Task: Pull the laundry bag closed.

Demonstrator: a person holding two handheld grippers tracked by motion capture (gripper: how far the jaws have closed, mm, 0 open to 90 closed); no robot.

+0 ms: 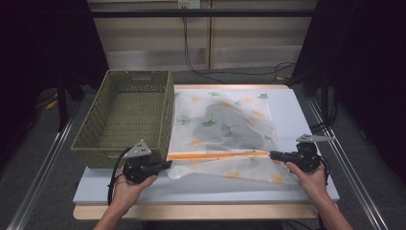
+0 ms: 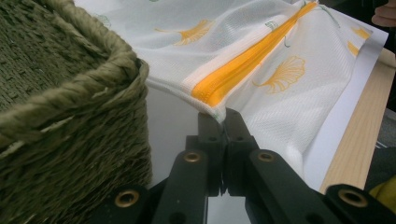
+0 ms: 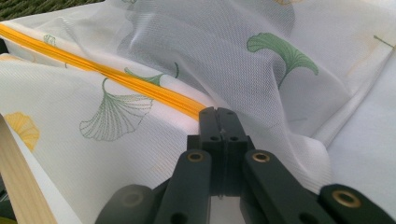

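A white mesh laundry bag (image 1: 225, 127) printed with green and orange ginkgo leaves lies flat on the table, something dark showing through its mesh. An orange zipper (image 1: 218, 155) runs across its near part. My left gripper (image 1: 168, 164) is shut on the bag's fabric at the zipper's left end (image 2: 212, 95), beside the basket. My right gripper (image 1: 272, 154) is shut on the bag at the zipper's right end (image 3: 196, 109). The zipper is stretched straight between the two. In the left gripper view the jaws (image 2: 222, 116) pinch the corner just below the orange tape; in the right gripper view the jaws (image 3: 219, 112) meet on the zipper.
An olive woven basket (image 1: 125, 117) stands empty at the table's left, its near wall (image 2: 70, 126) close beside my left gripper. A pale sheet (image 1: 292, 110) covers the table, with a wooden front edge (image 1: 201, 211). Metal rails run along both sides.
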